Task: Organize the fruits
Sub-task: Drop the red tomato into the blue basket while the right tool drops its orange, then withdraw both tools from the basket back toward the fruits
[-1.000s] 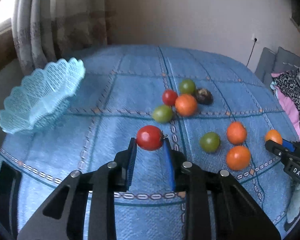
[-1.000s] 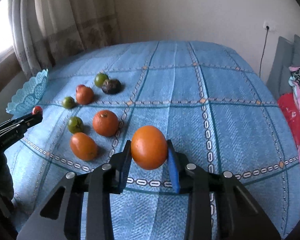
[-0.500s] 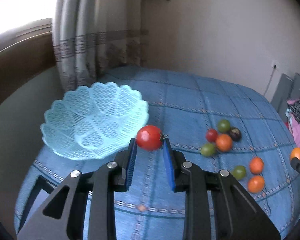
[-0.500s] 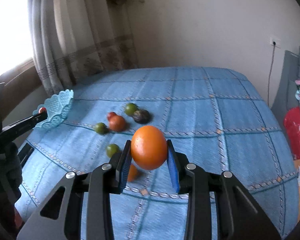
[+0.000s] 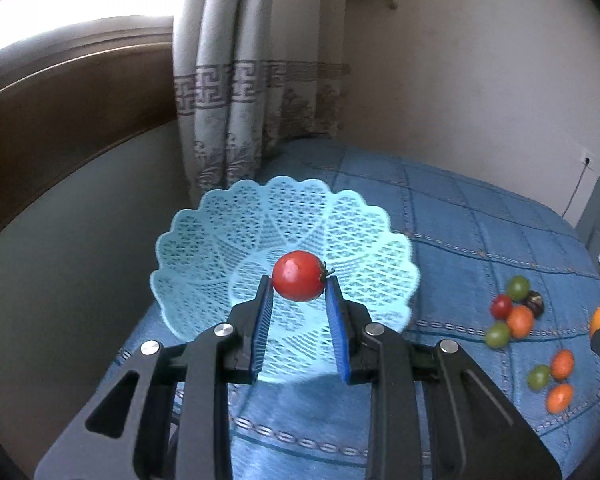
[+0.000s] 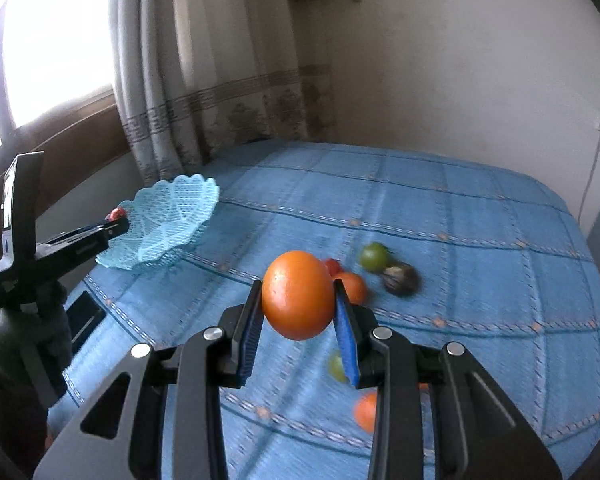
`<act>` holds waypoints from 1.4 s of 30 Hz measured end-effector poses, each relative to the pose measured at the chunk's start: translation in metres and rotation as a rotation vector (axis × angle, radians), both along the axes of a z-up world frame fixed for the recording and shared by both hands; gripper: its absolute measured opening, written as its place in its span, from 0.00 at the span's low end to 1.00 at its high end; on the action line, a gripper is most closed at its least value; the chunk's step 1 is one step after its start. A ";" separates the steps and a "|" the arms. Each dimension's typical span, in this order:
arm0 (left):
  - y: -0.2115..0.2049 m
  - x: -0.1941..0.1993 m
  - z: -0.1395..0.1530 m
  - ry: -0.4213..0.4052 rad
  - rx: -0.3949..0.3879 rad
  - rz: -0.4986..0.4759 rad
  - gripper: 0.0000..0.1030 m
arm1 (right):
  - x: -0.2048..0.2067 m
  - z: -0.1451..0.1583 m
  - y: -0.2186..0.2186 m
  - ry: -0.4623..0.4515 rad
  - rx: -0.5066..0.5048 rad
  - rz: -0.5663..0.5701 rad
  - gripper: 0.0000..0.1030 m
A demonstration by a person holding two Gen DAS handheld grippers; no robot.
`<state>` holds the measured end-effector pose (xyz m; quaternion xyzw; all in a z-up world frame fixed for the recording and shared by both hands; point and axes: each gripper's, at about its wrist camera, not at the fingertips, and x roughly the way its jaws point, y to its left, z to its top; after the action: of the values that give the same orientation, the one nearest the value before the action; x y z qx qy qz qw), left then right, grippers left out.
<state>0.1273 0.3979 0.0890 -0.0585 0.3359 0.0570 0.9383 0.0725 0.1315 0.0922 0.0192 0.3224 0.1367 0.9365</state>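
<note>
Blue bedspread (image 5: 480, 248) fills the frame; the left gripper (image 5: 299, 284) pinches a soft, easily bruised tomato (image 5: 298, 276) mid-frame, probably above the basket (image 5: 204, 240). The right gripper (image 6: 298, 300) clamps a firm orange (image 6: 298, 294).

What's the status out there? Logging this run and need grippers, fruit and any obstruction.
Left gripper shut on red tomato, over the blue mesh basket. Right gripper shut on orange, short of the basket. Path looks clear.
</note>
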 end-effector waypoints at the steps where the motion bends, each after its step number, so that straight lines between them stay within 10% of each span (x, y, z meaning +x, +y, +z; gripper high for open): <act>1: 0.003 0.001 0.000 0.004 -0.005 0.001 0.28 | 0.004 0.000 0.008 0.002 -0.001 0.009 0.33; 6: 0.022 -0.001 -0.002 -0.009 -0.063 0.039 0.66 | 0.028 0.001 0.053 0.003 -0.011 0.062 0.33; 24: 0.077 -0.017 0.003 -0.080 -0.091 0.171 0.93 | 0.085 -0.003 0.166 0.029 -0.014 0.221 0.34; 28: 0.080 -0.018 0.002 -0.084 -0.095 0.179 0.95 | 0.083 -0.001 0.166 0.007 -0.006 0.206 0.63; 42: 0.074 -0.019 -0.001 -0.084 -0.076 0.172 0.97 | 0.077 0.001 0.139 -0.010 0.016 0.119 0.69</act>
<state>0.1081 0.4716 0.0877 -0.1248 0.2918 0.1219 0.9404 0.1492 0.2701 0.0932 0.0067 0.3172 0.1946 0.9282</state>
